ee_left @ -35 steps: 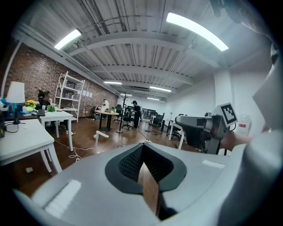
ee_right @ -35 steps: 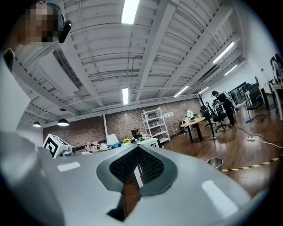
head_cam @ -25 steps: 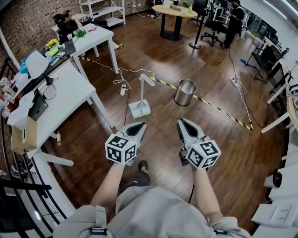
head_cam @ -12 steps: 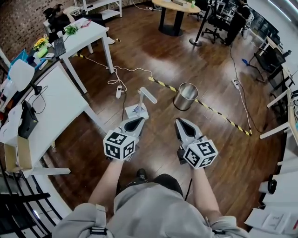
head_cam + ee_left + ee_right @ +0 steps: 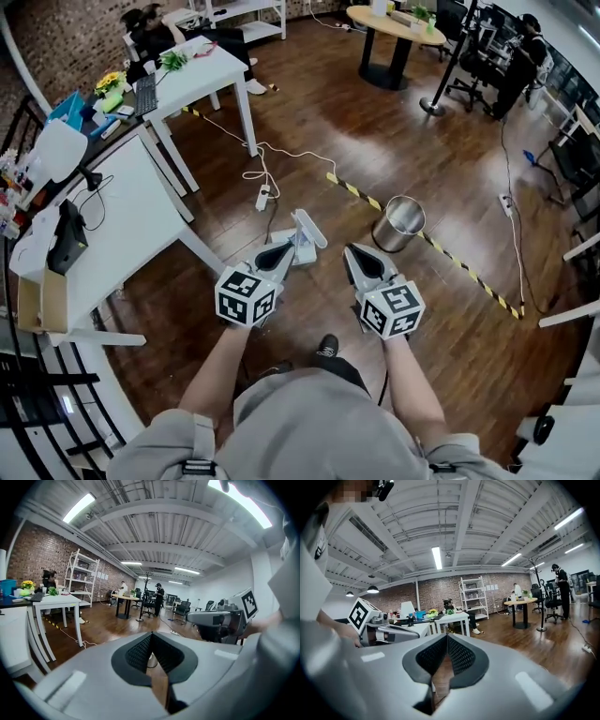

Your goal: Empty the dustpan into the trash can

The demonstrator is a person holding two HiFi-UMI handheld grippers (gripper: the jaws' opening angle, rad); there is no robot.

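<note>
On the wooden floor stands a white dustpan (image 5: 302,249) with its long handle (image 5: 310,228) upright, partly hidden behind my left gripper's tip. The round metal trash can (image 5: 399,223) stands to its right, open at the top. My left gripper (image 5: 286,247) is shut and empty, its tip just in front of the dustpan. Level with it and below and left of the can, my right gripper (image 5: 349,249) is also shut and empty. Both gripper views show closed jaws, the left (image 5: 151,633) and the right (image 5: 446,636), with nothing between them; neither shows the dustpan or the can.
White tables (image 5: 122,211) stand at the left. A power strip with cable (image 5: 263,197) lies behind the dustpan. Yellow-black tape (image 5: 459,262) crosses the floor past the can. A round table (image 5: 394,21) and office chairs are far back. A person sits at a far desk (image 5: 155,33).
Both grippers have moved forward together, still shut. The dustpan and the trash can now lie much closer, with the dustpan right at the left gripper's tip.
</note>
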